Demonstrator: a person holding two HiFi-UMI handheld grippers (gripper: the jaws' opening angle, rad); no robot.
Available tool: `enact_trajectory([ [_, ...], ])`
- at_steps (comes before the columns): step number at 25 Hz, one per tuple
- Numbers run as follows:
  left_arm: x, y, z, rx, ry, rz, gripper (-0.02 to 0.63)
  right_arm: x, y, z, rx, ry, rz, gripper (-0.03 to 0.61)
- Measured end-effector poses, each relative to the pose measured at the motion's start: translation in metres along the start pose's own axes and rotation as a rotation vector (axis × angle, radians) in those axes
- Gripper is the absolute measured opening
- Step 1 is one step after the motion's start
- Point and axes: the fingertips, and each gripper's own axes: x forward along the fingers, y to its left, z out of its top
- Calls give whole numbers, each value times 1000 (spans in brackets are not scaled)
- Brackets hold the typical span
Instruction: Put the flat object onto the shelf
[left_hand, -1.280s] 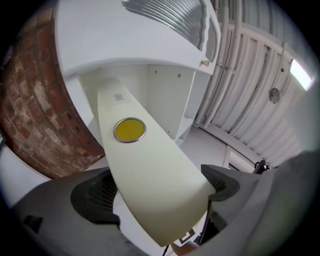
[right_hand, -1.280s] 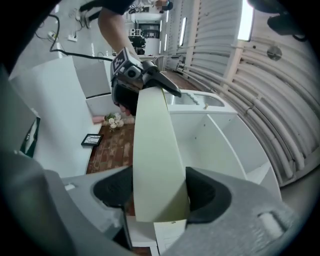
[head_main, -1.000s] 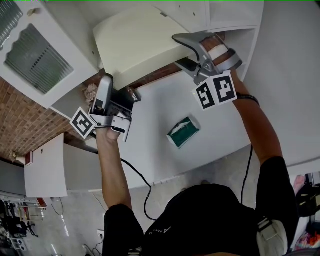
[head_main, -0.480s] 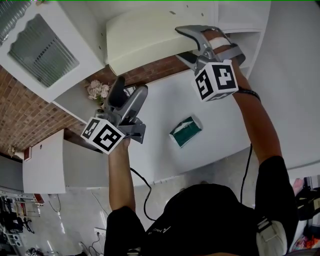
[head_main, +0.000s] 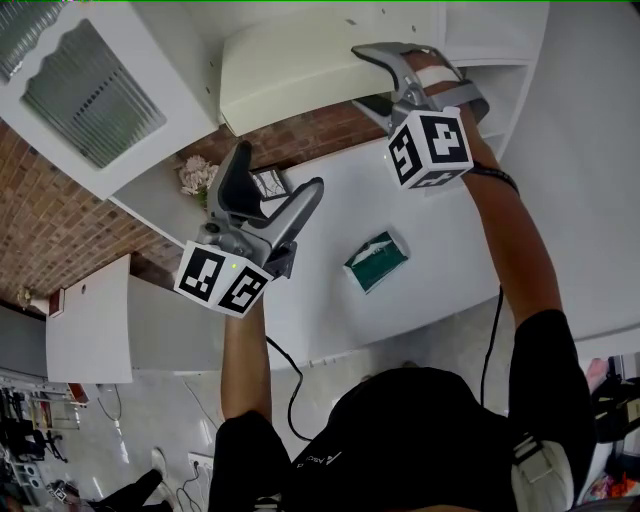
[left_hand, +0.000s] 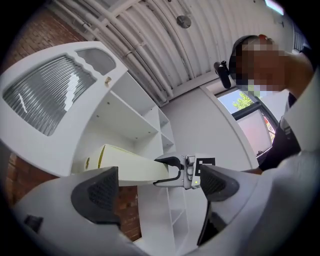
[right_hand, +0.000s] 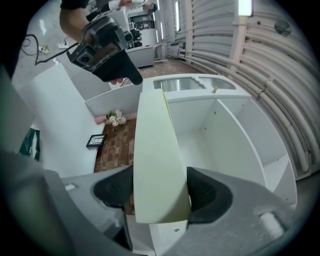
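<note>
- Flat object (head_main: 300, 70), one pale slab, reaches with its far end into the one white shelf (head_main: 480, 25), the largest thing here.
- Two grippers: the right gripper (right_hand: 160, 195) clamps the slab's near end, likely to steer it in; the left gripper (head_main: 278, 170) hangs apart, jaws spread, empty.
- One green packet (head_main: 376, 260) lies on the table (head_main: 330, 200), away from the work.
</note>
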Motion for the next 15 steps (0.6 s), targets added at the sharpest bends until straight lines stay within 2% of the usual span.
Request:
enact_trajectory([
  [6, -8, -8, -4, 41, 6, 4, 399, 3, 1, 0, -1, -11, -12, 311],
  [12, -16, -16, -9, 99, 28, 16, 268, -6, -1, 7, 1, -65, -83, 316],
  [15, -19, -19, -5, 122, 23, 24, 201, -20, -5, 12, 71, -99, -102, 316],
])
